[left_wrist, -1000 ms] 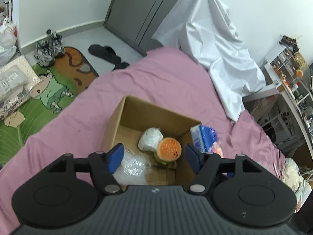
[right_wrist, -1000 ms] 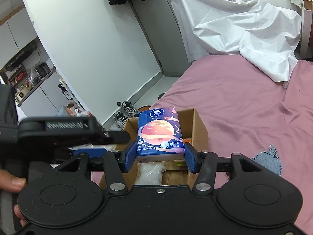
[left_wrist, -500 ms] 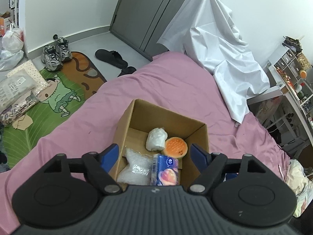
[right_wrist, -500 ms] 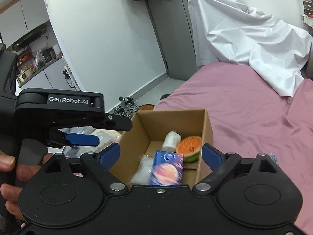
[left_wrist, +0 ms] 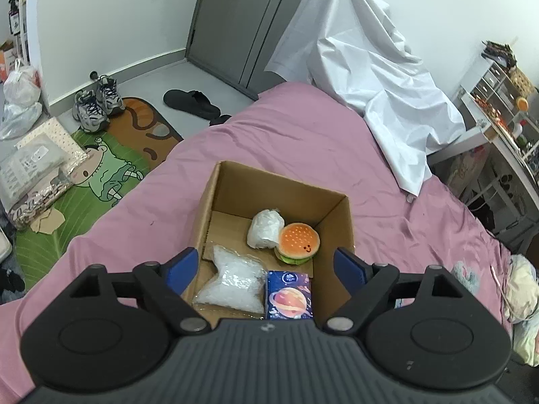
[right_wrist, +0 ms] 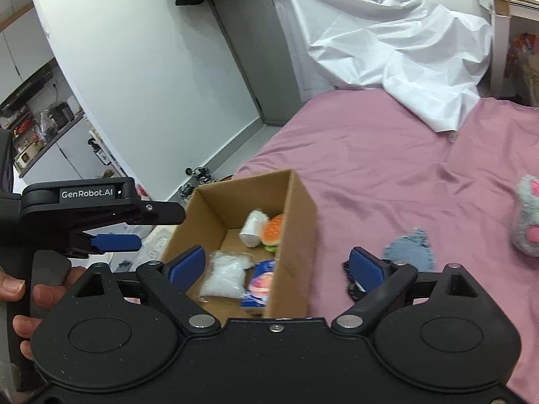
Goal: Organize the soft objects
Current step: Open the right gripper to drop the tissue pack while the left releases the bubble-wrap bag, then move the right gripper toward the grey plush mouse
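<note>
Tissue pack (left_wrist: 289, 294) no longer clamped as a second ago: now lying flat inside the cardboard box (left_wrist: 232, 181), in the near corner, beside the clear plastic bag (left_wrist: 232, 282) and just in front of the burger toy (left_wrist: 299, 242) and the white wrapped roll (left_wrist: 264, 228). Right tongs (right_wrist: 278, 266) released, blue pads spread wide, hanging above the box's near wall and swung a little toward the open bed (right_wrist: 387, 168). One more soft thing stowed, by the look of it; four pieces in the box.

Left tongs (left_wrist: 266, 264) also released and holding nothing, hovering over the box's near edge, with the tissue pack and plastic bag showing between the spread pads but below them, untouched.

Still out on the pink bed: a blue-grey cloth scrap (right_wrist: 409, 249) just beyond the right pad, and a grey and pink plush (right_wrist: 527, 215) further off at the right edge. Likely next: right tongs over to the cloth scrap, the nearest loose piece. Flat, limp fabric on a soft sheet, so probably a low pinch needed without snagging the bedding.
</note>
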Motion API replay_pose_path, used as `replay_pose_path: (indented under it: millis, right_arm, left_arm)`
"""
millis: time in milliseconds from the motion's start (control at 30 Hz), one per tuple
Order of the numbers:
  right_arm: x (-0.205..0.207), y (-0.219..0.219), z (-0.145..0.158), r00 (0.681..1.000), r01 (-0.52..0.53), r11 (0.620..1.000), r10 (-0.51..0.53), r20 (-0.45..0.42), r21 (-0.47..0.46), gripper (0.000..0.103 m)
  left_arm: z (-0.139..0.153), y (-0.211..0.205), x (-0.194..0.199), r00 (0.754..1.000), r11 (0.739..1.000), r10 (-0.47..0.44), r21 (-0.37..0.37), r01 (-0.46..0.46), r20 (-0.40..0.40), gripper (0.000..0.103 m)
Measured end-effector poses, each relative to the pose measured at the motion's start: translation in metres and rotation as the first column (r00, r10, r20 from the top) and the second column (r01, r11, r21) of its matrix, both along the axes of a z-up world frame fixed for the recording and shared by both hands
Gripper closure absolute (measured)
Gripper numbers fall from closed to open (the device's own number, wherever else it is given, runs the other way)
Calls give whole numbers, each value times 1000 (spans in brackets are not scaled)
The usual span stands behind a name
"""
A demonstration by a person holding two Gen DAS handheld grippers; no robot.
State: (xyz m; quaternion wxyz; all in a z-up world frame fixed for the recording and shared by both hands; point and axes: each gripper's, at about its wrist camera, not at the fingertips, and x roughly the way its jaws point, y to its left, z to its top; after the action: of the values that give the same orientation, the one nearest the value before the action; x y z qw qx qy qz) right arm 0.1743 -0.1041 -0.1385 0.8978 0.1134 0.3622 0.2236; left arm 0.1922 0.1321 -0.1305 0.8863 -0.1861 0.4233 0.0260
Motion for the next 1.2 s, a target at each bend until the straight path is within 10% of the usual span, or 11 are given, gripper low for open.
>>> replay_pose_path:
  millis: [700,1200]
  right_arm:
    - [-7,-98,-1,991,137,990,-137,-9,31,1]
    - [-5,-159,-13,976,216,972,-215,-28,93,0]
  left_arm:
    - [9,-83,8,992,986,-128,107,128,-6,13]
    - [5,-131,11,967,955,-197,194,227,-162,2]
